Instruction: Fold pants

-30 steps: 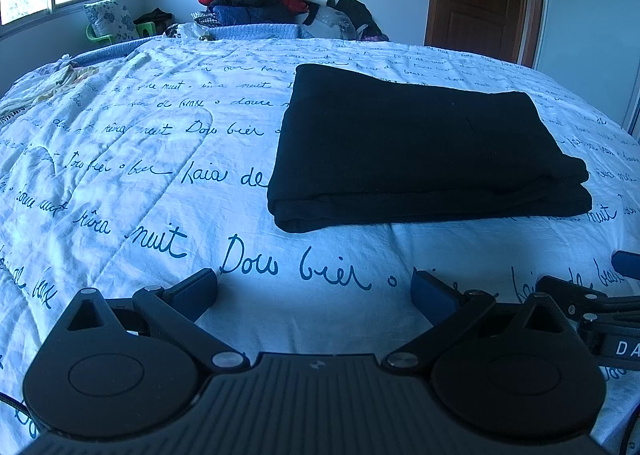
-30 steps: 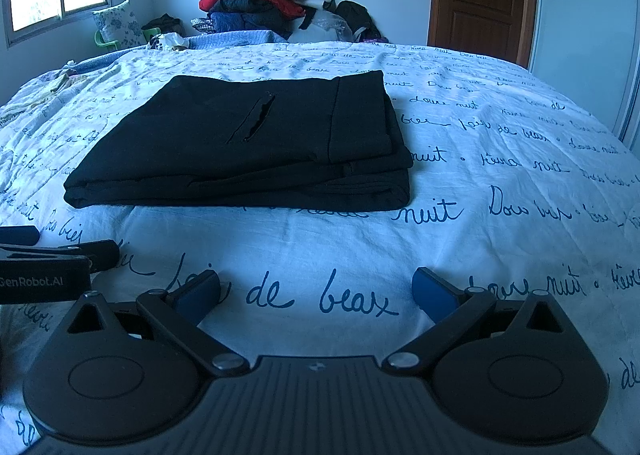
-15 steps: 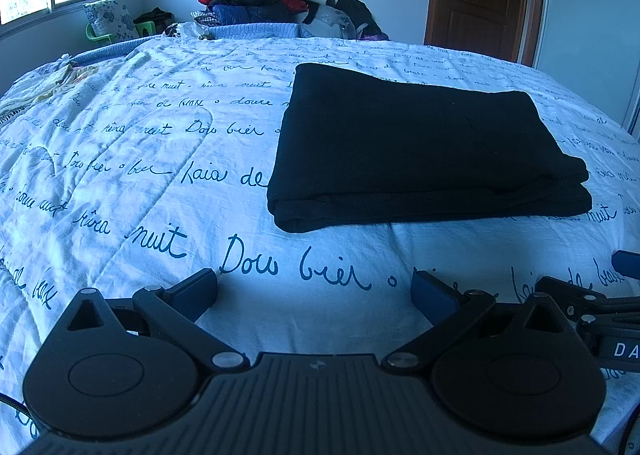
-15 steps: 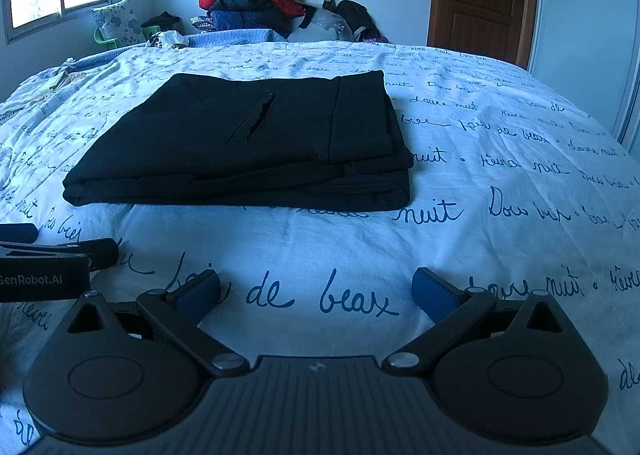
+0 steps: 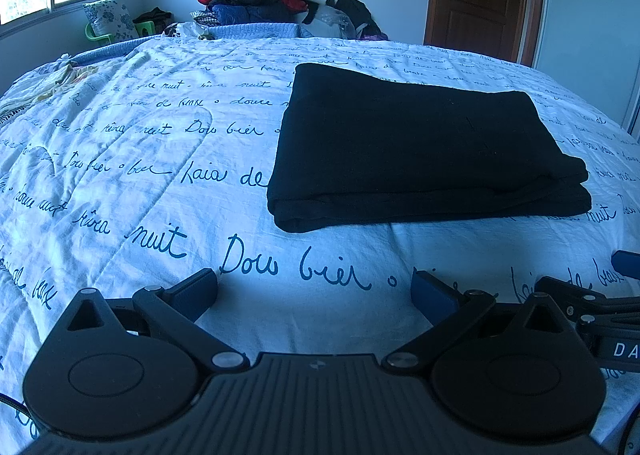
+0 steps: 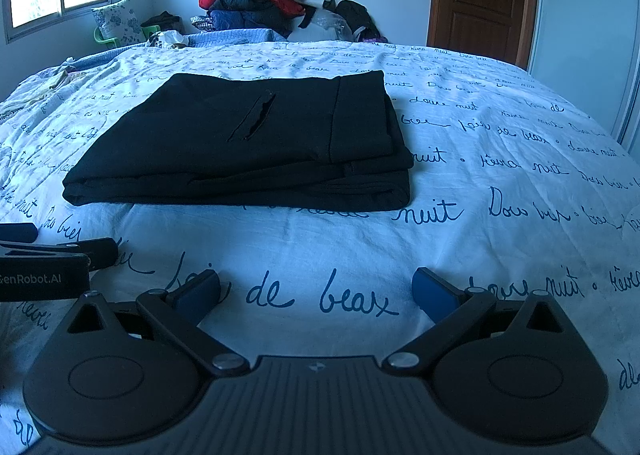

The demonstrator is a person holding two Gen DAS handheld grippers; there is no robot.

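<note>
The pants [image 5: 420, 151] lie folded into a flat black stack on the bed [image 5: 120, 175], well ahead of both grippers and touched by neither. The left gripper [image 5: 314, 291] has its jaws spread wide and empty over bare quilt; the right gripper [image 6: 316, 291] is the same — wide apart, holding nothing.

Only the right view shows the slit pocket [image 6: 252, 117] and a seam on the top layer; in the left view the top is plain black. Each view catches the other gripper at its edge, low over the quilt.

The stack's near edge shows several layers. Open quilt surrounds it on all sides — most to its left. A clothes pile [image 6: 260, 3] sits beyond the bed's far edge.
</note>
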